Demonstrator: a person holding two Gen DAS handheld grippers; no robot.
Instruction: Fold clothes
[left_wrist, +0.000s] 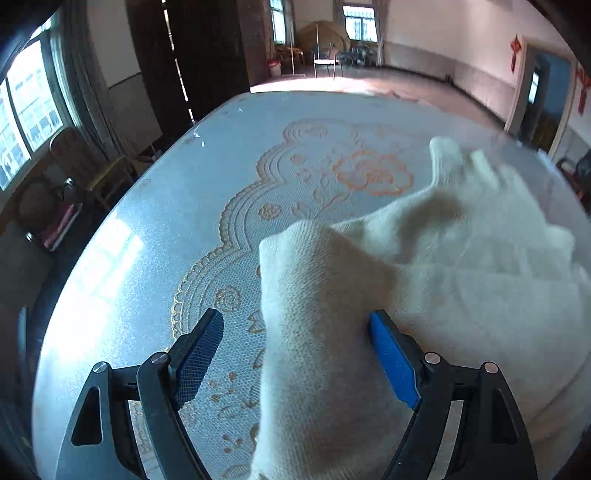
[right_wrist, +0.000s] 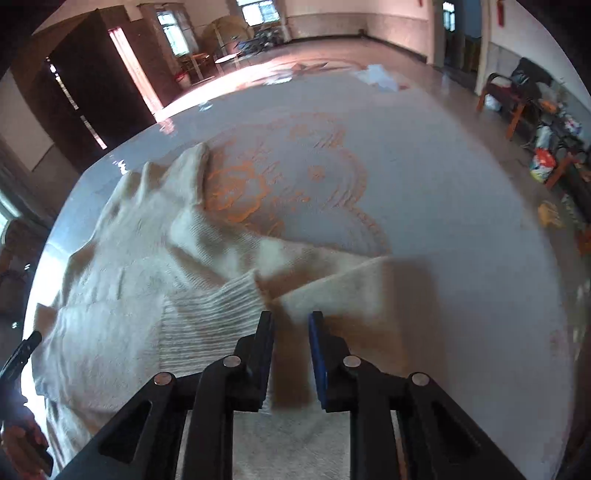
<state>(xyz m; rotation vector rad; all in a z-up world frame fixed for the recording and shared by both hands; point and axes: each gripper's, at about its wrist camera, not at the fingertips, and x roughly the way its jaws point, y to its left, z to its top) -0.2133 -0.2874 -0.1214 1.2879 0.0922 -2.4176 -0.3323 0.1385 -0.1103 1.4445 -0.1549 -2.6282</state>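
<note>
A cream knitted sweater (left_wrist: 424, 266) lies crumpled on the right half of the round table (left_wrist: 110, 258). One thick fold of it runs toward me between the fingers of my left gripper (left_wrist: 295, 321), which stands wide open; the fold lies against the right blue pad (left_wrist: 391, 362) and clear of the left one. In the right wrist view the sweater (right_wrist: 140, 258) fills the left side, its ribbed hem (right_wrist: 214, 306) just ahead of my right gripper (right_wrist: 290, 317). That gripper hangs over the cloth with a narrow gap between its pads and nothing pinched.
The table carries a glossy cover with an orange flower pattern (right_wrist: 314, 173). Its far edge (left_wrist: 314, 94) drops to the room's floor. A wooden chair with clutter (right_wrist: 517, 96) stands to the right, and a dark wardrobe (left_wrist: 199, 48) behind left.
</note>
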